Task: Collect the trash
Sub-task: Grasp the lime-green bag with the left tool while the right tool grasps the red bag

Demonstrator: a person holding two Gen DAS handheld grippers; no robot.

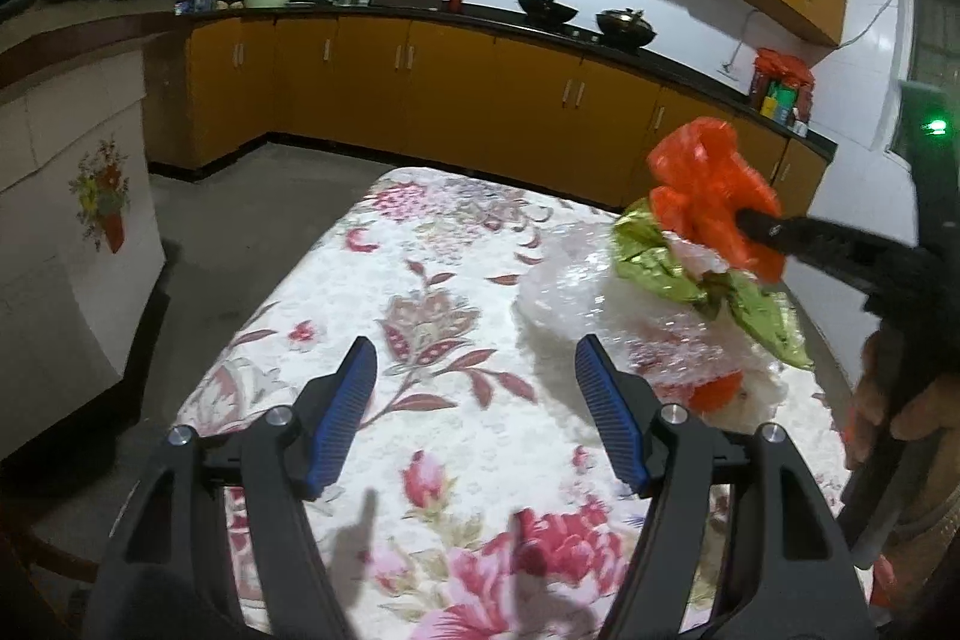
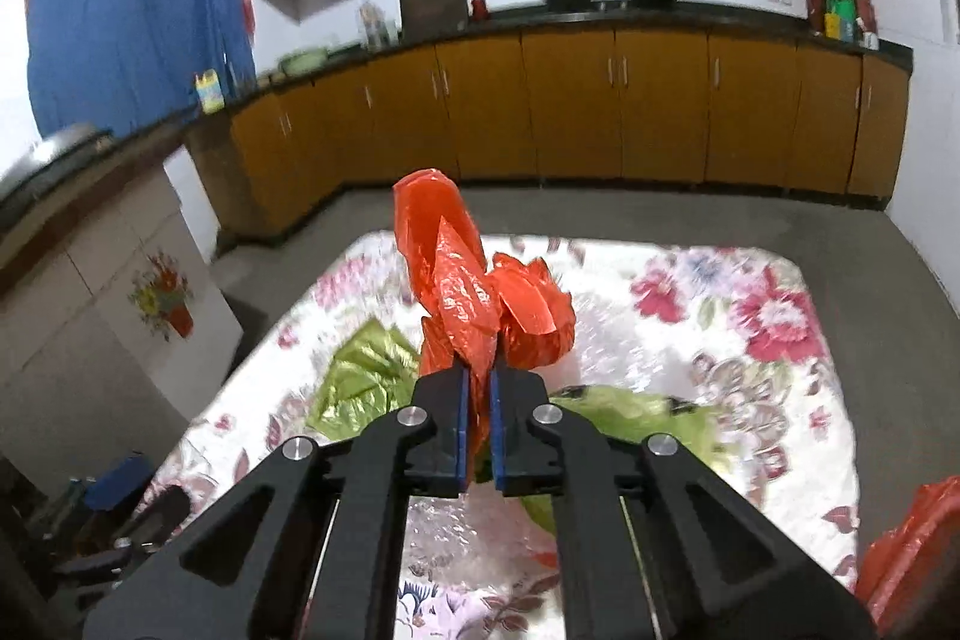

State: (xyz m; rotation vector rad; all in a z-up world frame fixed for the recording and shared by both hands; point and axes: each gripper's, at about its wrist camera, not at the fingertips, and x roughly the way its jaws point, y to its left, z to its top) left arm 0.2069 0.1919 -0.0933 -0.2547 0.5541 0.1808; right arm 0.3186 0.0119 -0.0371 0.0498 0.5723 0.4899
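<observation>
pinching a bunched fold of the red plastic bag (image 2: 474, 304) above the floral table (image 2: 780, 400), the right gripper (image 2: 477, 400) is clamped on thin, light, slippery film, while the left gripper (image 1: 480, 400) hangs spread and empty beside the trash heap (image 1: 630, 316).

No text, label, brand or number is legible anywhere in either view.

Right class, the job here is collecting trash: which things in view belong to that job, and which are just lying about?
Part of the job:
- red plastic bag, pinched in the right tongs
- green foil wrapper
- clear crumpled plastic
- left tongs, open and empty

Just lying about:
- floral tablecloth
- two woks on the counter
- blue cloth on the wall
</observation>
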